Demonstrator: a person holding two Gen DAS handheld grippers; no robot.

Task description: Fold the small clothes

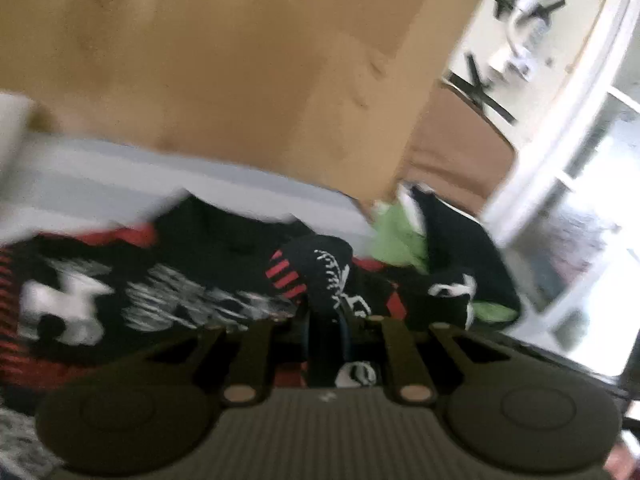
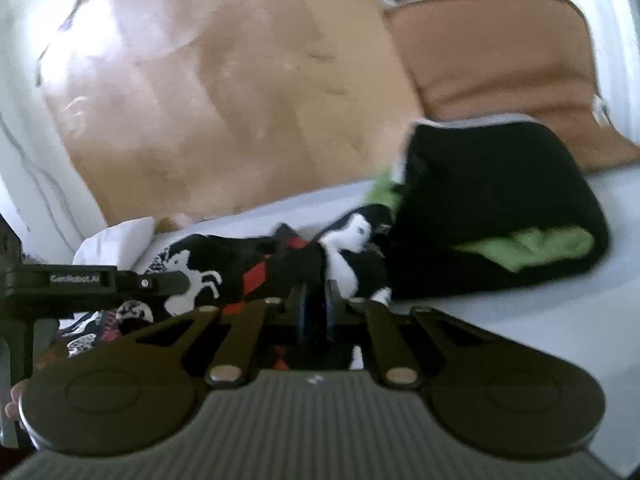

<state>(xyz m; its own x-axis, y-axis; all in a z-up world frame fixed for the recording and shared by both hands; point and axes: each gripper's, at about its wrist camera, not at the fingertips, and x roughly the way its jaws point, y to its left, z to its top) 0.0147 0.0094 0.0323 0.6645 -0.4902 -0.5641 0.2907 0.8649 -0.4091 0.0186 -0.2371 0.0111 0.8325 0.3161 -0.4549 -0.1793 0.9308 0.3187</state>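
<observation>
A pale bed sheet [image 2: 500,312] carries everything, with a big tan cardboard panel [image 2: 224,92] leaning at the far side and a brown cushion [image 2: 492,52] to its right. On the sheet at the right lies a black garment with green lining [image 2: 492,208], already bundled and well apart from the work in hand. To its left, in the near middle, sits the piece being folded: a black, red and white printed garment [image 1: 172,288], spread out towards the left in the left wrist view and bunched up where the grippers meet it.

Both tools are on that garment. The left gripper [image 1: 328,316] has its jaws drawn in narrow, with a gathered fold of the black-and-red cloth pinched between them. The right gripper [image 2: 316,308] is likewise nearly closed, and black cloth with red and white print rises right out of the gap, so it appears to hold the fabric too. The left tool's dark body shows at the left edge of the right wrist view, so the two stand close beside each other.

The step looks like the start of a fold: two points of one edge taken up. Both views are blurred, so which edge is gripped cannot be told. Next, the pinched edge likely needs lifting clear of the sheet and carrying over the rest of the garment, both hands moving together and level so the cloth does not twist or drag the bundle at the right.
</observation>
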